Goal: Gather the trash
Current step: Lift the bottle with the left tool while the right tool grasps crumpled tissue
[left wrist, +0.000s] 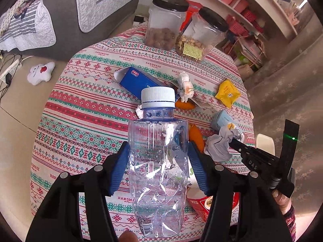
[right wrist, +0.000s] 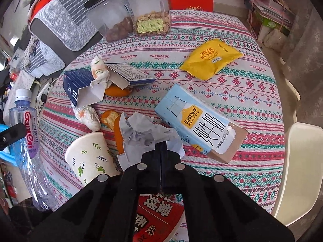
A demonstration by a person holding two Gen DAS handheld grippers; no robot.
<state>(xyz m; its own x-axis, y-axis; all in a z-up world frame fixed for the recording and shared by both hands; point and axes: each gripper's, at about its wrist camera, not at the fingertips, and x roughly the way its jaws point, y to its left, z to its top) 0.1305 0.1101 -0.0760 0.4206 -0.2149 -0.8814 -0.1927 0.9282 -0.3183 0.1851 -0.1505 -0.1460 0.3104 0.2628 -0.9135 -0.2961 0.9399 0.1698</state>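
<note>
left jaws tight on bottle (left wrist: pixel 157 161); right jaws on paper wad (right wrist: pixel 145 133), milk carton (right wrist: pixel 199 123) text only there

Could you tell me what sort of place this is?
Probably a lived-in home room: a round table under a patterned cloth, a sofa with quilted covers, and cluttered shelves behind.

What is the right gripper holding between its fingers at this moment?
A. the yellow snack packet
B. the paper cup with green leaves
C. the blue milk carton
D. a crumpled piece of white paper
D. The right gripper has its fingers closed on the crumpled white paper; the yellow snack packet, milk carton and paper cup all lie free on the tablecloth.
</note>
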